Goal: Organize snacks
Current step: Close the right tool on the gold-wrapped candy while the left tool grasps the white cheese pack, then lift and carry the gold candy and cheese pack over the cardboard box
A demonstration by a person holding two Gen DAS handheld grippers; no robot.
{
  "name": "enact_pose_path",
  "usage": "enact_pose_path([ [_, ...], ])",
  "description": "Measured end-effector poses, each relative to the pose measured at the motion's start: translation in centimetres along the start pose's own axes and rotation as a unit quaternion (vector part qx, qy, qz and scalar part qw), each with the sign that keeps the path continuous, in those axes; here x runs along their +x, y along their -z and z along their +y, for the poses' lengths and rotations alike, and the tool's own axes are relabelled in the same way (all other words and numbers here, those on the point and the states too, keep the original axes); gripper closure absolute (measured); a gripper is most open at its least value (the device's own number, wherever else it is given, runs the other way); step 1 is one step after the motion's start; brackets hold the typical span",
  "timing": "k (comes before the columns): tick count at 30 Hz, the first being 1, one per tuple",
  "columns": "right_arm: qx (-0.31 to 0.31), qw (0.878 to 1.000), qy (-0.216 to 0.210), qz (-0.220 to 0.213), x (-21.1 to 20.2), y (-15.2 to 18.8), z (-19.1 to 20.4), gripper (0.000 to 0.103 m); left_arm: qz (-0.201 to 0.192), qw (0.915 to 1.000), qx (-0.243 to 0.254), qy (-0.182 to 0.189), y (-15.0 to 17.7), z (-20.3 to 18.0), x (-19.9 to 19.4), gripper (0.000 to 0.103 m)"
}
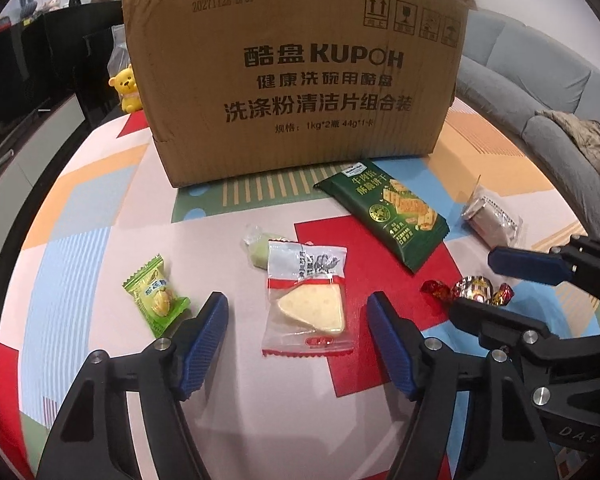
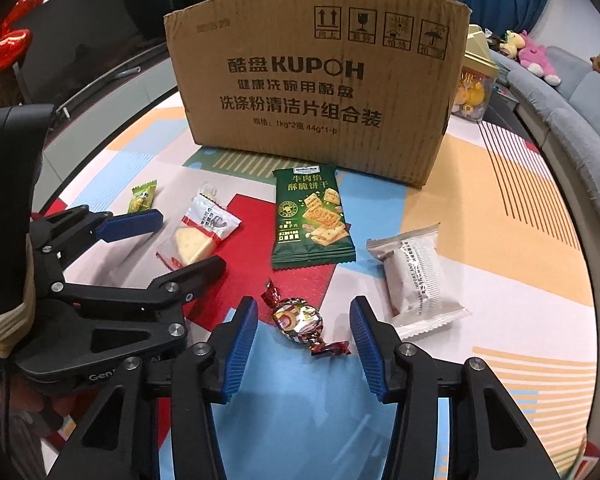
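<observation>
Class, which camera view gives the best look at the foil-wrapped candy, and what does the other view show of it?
The right wrist view: the foil-wrapped candy lies whole between the open jaws of the right gripper, both twisted ends visible. In the left wrist view the candy sits at the right, partly hidden behind the right gripper.

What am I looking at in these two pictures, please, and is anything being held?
A person holds two hand-held grippers, each with a fisheye camera looking along its blue fingers. The left hand-held gripper straddles a cheese snack; the right hand-held gripper straddles a foil candy. Both are open, so nothing is held. On the table also lie a green candy, a cracker pack, a grey packet and a pale green sweet, before a box.
</observation>
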State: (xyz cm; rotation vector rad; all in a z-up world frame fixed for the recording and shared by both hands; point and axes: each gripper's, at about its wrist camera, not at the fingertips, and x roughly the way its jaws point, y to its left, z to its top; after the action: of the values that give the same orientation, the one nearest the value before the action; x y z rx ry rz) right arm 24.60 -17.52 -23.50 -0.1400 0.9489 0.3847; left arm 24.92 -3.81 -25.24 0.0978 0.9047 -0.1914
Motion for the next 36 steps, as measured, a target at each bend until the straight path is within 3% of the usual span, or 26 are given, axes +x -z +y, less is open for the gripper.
enact_pose_path([
  [4, 0.006, 1.000, -0.007, 0.006, 0.4, 0.1, -0.2, 0.058, -0.003, 1.0000, -0.001, 0.006, 0.0, 0.0, 0.1, 0.033],
  [10, 0.012, 1.000, -0.016, 0.003, 0.5, 0.1, -0.3, 0.060, -0.007, 0.9999, 0.003, 0.012, 0.0, -0.3, -0.1, 0.044],
  [13, 0.015, 1.000, -0.018, 0.003, 0.5, 0.1, -0.4, 0.073, -0.010, 0.9998, 0.013, 0.015, -0.1, -0.7, -0.2, 0.065],
  [14, 0.016, 1.000, -0.020, 0.003, 0.5, 0.1, -0.5, 0.079, -0.009, 0.9997, 0.015, 0.015, -0.1, -0.8, -0.2, 0.066],
  [36, 0.018, 0.999, -0.008, -0.026, -2.3, -1.1, -0.1, 0.079, -0.027, 0.9993, 0.022, -0.010, -0.7, -0.6, -3.0, 0.070],
])
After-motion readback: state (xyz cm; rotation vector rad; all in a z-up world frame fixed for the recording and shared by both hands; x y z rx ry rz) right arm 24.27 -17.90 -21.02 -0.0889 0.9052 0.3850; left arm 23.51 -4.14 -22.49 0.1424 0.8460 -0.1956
